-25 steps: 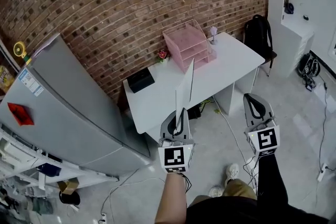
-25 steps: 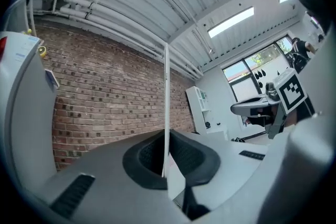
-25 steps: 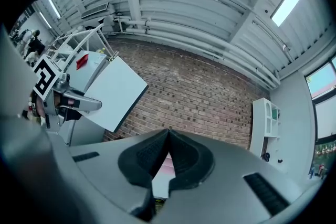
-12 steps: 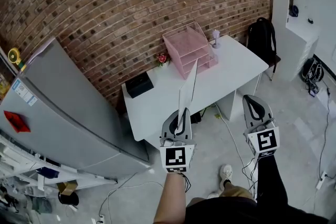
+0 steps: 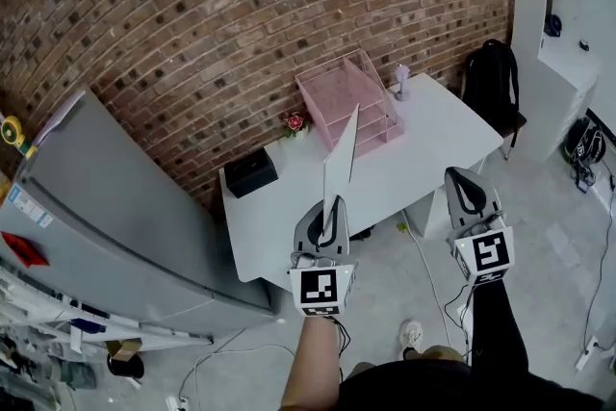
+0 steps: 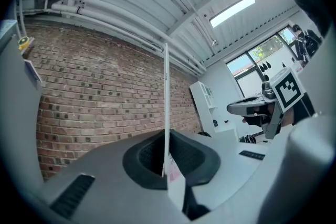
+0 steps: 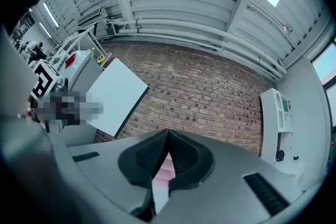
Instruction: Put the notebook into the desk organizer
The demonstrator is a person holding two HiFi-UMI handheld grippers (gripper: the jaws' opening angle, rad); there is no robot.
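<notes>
The notebook is thin and pale-covered, standing upright on its edge just below the centre of the head view. Its lower edge is pinched between the 2 jaws of the left gripper, and it hangs in the air. The desk organizer, well apart from it above centre frame, is a pink mesh rack of stacked trays standing on the white desk.

Readable text: none is found in any view.
Marker cube on left gripper, 6 o'clock: a black-and-white square pattern is shown, without letters or numbers.
Marker cube on right gripper, 4 o'clock: a like pattern is shown.
Sticker on fridge, 9 o'clock: its print is too small to be read.
</notes>
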